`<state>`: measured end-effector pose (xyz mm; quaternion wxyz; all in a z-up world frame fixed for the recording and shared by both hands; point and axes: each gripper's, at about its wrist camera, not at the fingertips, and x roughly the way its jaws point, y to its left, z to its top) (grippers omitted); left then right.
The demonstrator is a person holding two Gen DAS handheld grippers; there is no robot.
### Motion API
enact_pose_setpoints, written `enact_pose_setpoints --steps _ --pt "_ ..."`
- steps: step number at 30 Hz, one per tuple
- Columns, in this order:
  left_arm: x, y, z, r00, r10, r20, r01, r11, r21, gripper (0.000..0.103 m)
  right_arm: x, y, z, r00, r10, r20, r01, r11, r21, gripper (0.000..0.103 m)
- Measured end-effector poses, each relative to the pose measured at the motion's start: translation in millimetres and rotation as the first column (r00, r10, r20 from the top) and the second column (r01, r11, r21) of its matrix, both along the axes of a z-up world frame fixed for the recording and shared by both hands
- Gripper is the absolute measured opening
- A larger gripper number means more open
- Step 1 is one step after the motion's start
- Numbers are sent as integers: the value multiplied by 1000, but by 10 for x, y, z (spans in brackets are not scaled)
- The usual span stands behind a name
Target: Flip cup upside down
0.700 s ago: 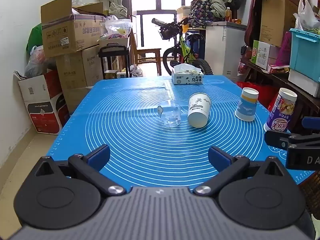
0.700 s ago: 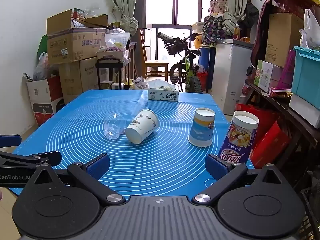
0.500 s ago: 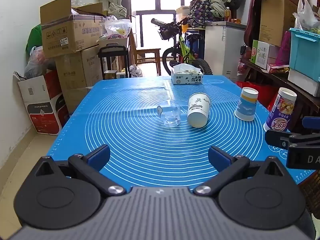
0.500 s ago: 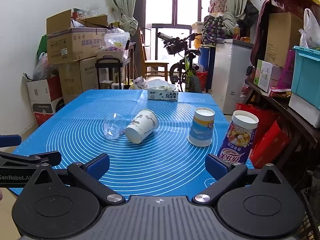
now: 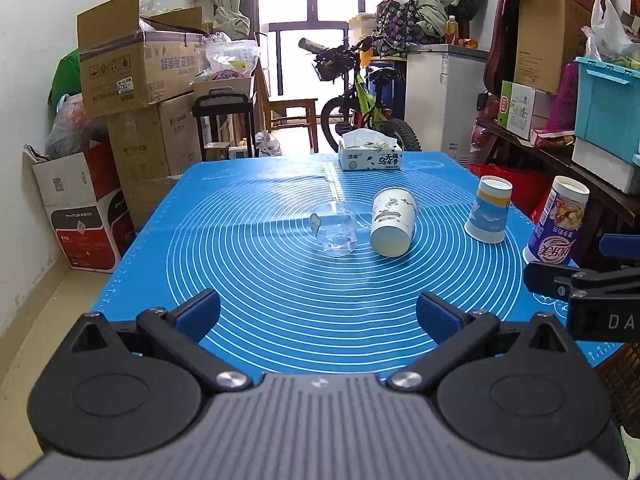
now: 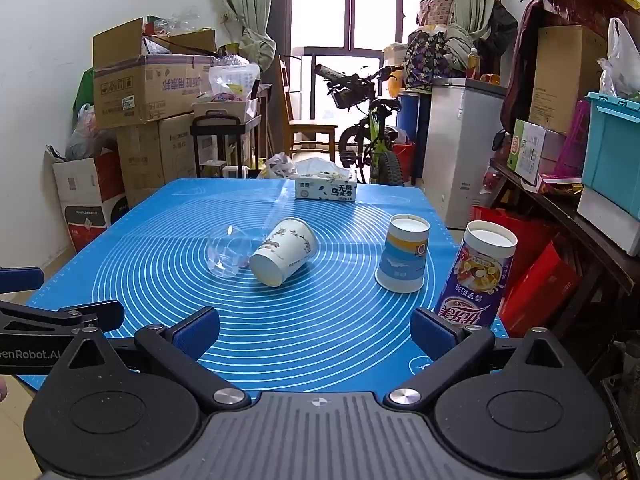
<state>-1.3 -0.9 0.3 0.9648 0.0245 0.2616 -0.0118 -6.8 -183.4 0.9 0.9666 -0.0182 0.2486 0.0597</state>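
Observation:
A white paper cup lies on its side mid-mat, its base toward me. A clear plastic cup lies on its side touching its left. A blue-and-white cup stands upside down at the right. A purple cup also stands upside down at the mat's right edge. My left gripper is open and empty above the near edge. My right gripper is open and empty, near the purple cup.
A blue mat covers the table. A tissue box sits at its far edge. Cardboard boxes stand left, a bicycle behind, shelves with a teal bin to the right.

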Motion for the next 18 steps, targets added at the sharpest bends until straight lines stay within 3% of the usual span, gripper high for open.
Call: enact_pose_setpoints --steps 18 --pt "13 16 -6 1000 -7 -6 7 1000 -3 103 -1 6 0 1000 0 -2 0 1000 -2 103"
